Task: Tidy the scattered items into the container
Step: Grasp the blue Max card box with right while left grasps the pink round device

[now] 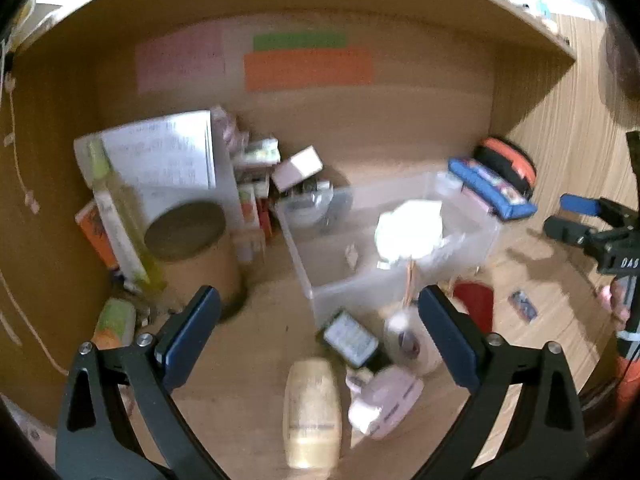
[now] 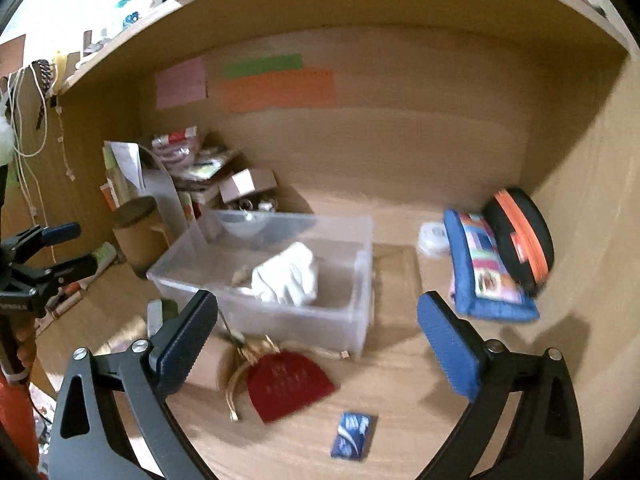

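Note:
A clear plastic bin point(image 1: 316, 300) point(image 2: 362, 320) stands mid-desk with a white cloth point(image 1: 412, 232) point(image 2: 288, 276) lying inside it. My left gripper point(image 1: 320, 308) point(image 2: 70, 250) is open and empty above a cream bottle point(image 1: 312, 412), a pink item point(image 1: 384, 404), a small dark-framed box point(image 1: 350, 338) and a tape roll point(image 1: 412, 340), all in front of the bin. My right gripper point(image 2: 318, 312) point(image 1: 568, 218) is open and empty over a red pouch point(image 2: 288, 384) point(image 1: 476, 304) and a small blue packet point(image 2: 354, 436) point(image 1: 522, 306).
A cardboard cylinder point(image 1: 192, 248) point(image 2: 136, 236), papers and stacked boxes crowd the back left corner. A blue pencil case point(image 2: 488, 272) and a black-and-orange case point(image 2: 520, 236) lean at the right wall. A shelf runs overhead.

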Tool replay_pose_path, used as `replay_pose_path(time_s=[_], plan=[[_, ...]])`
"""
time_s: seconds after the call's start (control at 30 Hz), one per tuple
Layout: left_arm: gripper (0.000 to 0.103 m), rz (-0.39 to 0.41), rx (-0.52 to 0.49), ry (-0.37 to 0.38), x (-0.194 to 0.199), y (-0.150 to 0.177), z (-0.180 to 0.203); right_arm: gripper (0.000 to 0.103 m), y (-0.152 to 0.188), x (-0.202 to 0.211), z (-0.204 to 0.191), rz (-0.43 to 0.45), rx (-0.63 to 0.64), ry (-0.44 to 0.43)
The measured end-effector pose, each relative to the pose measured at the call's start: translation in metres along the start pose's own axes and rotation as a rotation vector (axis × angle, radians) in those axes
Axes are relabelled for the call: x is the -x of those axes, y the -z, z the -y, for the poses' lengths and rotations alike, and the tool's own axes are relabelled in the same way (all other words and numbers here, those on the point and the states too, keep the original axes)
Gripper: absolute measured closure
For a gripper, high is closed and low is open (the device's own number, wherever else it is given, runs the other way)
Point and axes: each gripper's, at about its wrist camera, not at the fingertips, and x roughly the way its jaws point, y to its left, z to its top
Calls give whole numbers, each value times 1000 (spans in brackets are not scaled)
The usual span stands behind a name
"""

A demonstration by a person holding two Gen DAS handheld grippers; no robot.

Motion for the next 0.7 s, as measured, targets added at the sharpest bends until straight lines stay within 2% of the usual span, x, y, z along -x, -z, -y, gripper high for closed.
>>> replay_pose_path(time_s=[0.2, 0.33, 0.53, 0.7], plan=[[3, -63, -1, 32, -6, 30, 8, 3, 33, -5, 11, -66, -28, 41], [3, -96, -9, 82, -6, 47, 16, 3, 55, -15, 16, -124, -31, 66], [3, -127, -19, 101, -16, 60, 26, 5, 83, -33, 23, -223, -48, 75], [3, -151, -9, 142, -28, 63, 32, 7, 93, -39, 21, -258, -23, 78]])
